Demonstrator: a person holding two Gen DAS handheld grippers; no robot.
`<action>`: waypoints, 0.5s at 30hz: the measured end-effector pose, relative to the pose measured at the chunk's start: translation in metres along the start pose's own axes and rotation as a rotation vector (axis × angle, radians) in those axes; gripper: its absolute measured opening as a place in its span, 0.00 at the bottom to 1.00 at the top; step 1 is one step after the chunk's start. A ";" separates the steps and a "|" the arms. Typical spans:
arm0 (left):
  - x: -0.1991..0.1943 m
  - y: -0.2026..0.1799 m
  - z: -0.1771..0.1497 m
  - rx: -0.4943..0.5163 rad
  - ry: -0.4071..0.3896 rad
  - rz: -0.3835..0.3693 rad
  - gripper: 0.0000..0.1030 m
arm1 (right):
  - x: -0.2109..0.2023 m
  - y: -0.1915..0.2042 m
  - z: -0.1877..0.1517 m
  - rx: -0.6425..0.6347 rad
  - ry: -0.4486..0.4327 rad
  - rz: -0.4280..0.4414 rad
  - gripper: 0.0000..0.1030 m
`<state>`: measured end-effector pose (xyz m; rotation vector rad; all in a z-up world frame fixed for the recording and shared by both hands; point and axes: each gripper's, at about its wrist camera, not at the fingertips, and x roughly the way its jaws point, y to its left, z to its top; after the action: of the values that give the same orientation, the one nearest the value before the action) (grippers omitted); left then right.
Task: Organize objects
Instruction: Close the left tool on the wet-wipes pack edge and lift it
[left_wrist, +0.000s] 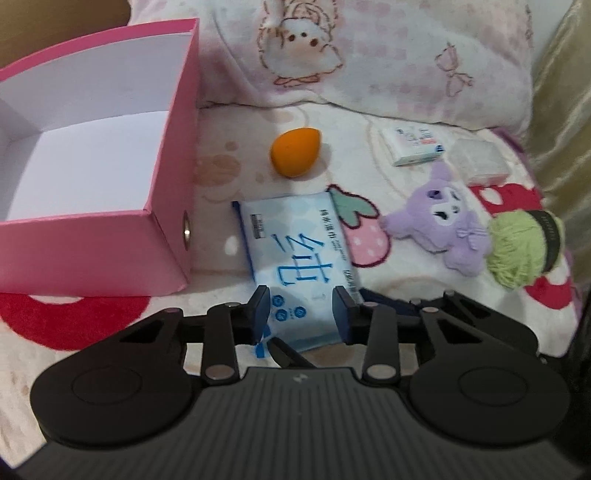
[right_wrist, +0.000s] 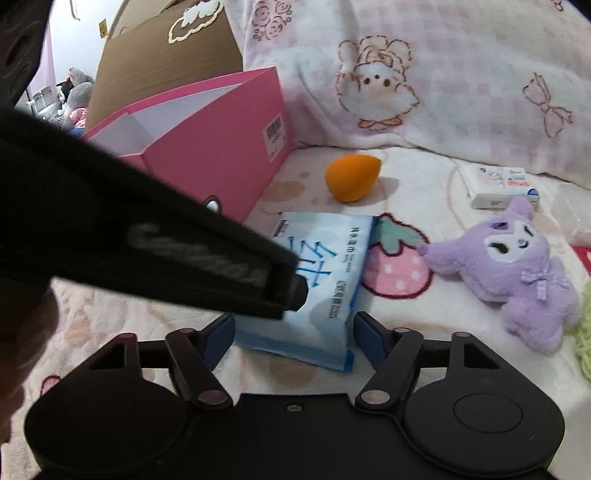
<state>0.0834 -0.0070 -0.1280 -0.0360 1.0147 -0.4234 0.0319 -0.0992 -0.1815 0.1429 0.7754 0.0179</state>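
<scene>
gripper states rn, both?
Left gripper: fingers astride the near end of the wet wipes pack; contact cannot be told.
Right gripper: open, fingers either side of the same pack, not touching.

A fleecy cream blanket (left_wrist: 406, 258) is covering the bed, showing a pink strawberry print (left_wrist: 364, 236) near its middle and big red shapes (left_wrist: 74, 317) toward its near edge. A soft pink-checked quilt (left_wrist: 369, 55) printed with a little chick (left_wrist: 299, 40) is lying bunched along the far edge of the bed. A brown cardboard box (right_wrist: 162, 62) bearing a white cloud sticker (right_wrist: 195, 18) is standing at the far left corner. Golden, shiny fabric (left_wrist: 561, 110) is hanging along the right edge. Beyond the left edge, some stuffed toys (right_wrist: 79, 92) are sitting far off, blurred.
</scene>
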 end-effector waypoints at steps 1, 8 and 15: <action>0.002 0.000 0.000 -0.004 0.008 0.007 0.35 | 0.001 0.001 -0.001 -0.001 -0.001 -0.005 0.67; 0.013 -0.001 0.001 -0.041 0.052 0.029 0.35 | -0.005 -0.006 -0.006 0.016 -0.012 0.003 0.47; 0.011 -0.020 0.004 0.004 0.096 0.023 0.35 | -0.015 -0.011 -0.004 0.004 0.018 0.015 0.44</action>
<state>0.0854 -0.0298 -0.1300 -0.0008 1.1082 -0.4091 0.0184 -0.1109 -0.1757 0.1523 0.7927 0.0324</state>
